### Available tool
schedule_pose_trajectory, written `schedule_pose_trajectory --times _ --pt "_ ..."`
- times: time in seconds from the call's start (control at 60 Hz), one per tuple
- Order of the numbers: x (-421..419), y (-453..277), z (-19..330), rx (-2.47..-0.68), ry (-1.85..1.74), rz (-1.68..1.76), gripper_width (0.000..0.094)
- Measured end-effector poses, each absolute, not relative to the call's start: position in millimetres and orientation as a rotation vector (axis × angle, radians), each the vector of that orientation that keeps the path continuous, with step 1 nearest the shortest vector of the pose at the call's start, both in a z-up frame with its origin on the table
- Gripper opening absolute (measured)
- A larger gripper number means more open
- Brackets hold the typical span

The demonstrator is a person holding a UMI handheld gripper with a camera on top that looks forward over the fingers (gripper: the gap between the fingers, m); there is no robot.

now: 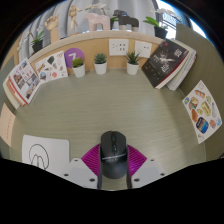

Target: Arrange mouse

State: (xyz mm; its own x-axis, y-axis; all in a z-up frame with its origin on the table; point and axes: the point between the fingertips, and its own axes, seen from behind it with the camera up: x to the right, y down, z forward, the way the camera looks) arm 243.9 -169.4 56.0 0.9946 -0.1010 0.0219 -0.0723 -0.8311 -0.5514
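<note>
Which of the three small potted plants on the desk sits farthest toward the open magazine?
The rightmost pot, beside the open magazine. The middle pot and left pot stand further away. The mouse sits between the gripper fingers.

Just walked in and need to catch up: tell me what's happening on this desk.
A hand-held gripper is working on a black mouse, which sits between its pink-padded fingers on the wooden desk. Whether they press it isn't clear. A white sheet lies beside it; small potted plants and magazines line the far edge.
</note>
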Motion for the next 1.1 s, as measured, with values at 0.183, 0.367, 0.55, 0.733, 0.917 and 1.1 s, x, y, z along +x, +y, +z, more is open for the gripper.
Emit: schedule_pose_trajectory --times 0.183,0.367,0.55,0.733,0.917,1.1 --pt "218 -132 168 -2.39 0.173 -0.117 0.0331" --pt "132 -136 289 -2.177 0.168 -0.089 0.0331" --pt "47 -166 309 -2.133 0.107 -0.096 0.0329" --pt "-4 -191 195 -2.31 0.081 -0.092 0.0329" --pt "-21 -212 87 -2.48 0.107 -0.076 0.0329" --pt "-30 -224 49 -2.544 0.127 -0.071 0.0328"
